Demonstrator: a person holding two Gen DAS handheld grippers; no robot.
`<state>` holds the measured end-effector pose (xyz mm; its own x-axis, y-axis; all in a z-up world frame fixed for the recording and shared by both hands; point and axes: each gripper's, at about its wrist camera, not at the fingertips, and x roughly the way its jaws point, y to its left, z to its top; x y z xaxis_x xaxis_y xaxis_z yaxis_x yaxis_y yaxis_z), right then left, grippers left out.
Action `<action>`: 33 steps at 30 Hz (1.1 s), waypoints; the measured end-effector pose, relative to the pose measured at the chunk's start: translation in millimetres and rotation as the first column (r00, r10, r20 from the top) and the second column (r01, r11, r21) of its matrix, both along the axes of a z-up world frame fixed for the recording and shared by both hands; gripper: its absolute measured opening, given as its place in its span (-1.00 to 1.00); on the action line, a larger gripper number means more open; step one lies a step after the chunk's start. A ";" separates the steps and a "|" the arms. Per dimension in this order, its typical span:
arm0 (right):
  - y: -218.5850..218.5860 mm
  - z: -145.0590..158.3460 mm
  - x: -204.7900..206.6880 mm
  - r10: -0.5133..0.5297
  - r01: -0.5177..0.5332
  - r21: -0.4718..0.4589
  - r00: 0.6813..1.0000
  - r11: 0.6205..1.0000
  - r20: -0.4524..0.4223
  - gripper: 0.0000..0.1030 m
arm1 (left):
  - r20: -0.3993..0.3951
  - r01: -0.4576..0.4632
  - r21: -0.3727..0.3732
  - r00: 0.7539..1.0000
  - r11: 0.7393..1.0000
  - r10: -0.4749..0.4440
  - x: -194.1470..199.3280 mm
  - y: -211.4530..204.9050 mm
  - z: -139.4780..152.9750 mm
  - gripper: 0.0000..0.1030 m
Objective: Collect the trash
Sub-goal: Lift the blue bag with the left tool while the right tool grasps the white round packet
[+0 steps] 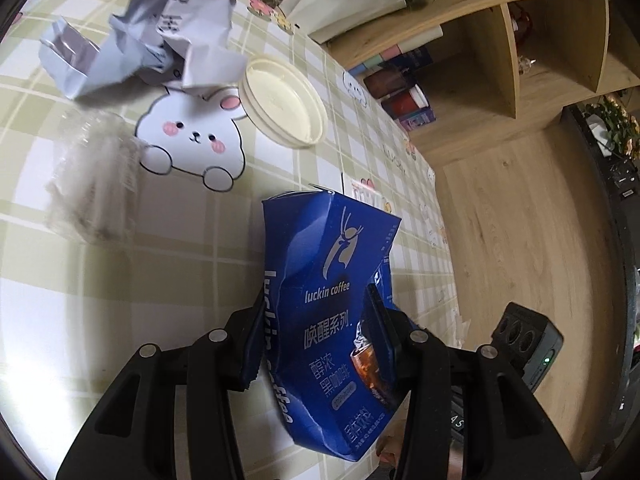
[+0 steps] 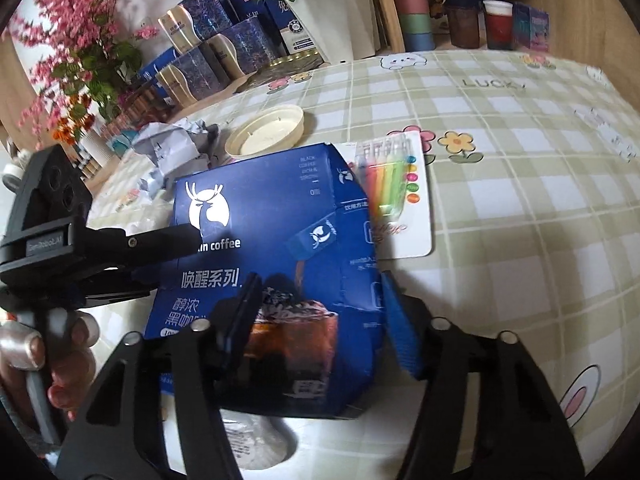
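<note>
While the left gripper (image 1: 316, 336) clamps the crumpled blue coffee box (image 2: 276, 240) above the checked tablecloth (image 2: 520, 184), the right gripper (image 2: 316, 312) straddles it, right pad apart from the box

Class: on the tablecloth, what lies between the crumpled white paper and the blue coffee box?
The cream round lid, between crumpled paper and blue coffee box; right wrist view.

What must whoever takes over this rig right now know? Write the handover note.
Left gripper: shut on the crushed blue coffee box, held above the table.
Right gripper: jaws straddle the same box; whether its pads press is unclear.
On the table: crumpled paper, cream lid, clear plastic cup.
Done: box picked up.
Left: bin the box, then collect the paper, lid and cup. No bin is in view.
</note>
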<state>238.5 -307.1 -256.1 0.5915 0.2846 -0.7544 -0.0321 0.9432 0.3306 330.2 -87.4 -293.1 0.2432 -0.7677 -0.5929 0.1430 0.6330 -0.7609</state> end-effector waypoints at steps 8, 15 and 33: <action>11.4 15.7 4.6 0.042 -0.043 0.030 0.998 0.999 0.043 0.13 | 0.032 0.021 -0.031 0.999 0.999 -0.020 -9.2 5.8 13.2 -0.14; 18.1 27.9 9.2 0.064 -0.067 0.053 0.996 0.996 0.057 0.12 | 0.075 -0.009 -0.014 0.997 1.000 0.010 -19.2 22.3 26.9 -0.63; 32.0 29.9 -65.2 0.124 -0.125 -0.084 0.992 0.989 -0.024 0.12 | 0.327 -0.102 0.189 0.945 0.977 0.035 -93.2 62.0 102.3 -0.74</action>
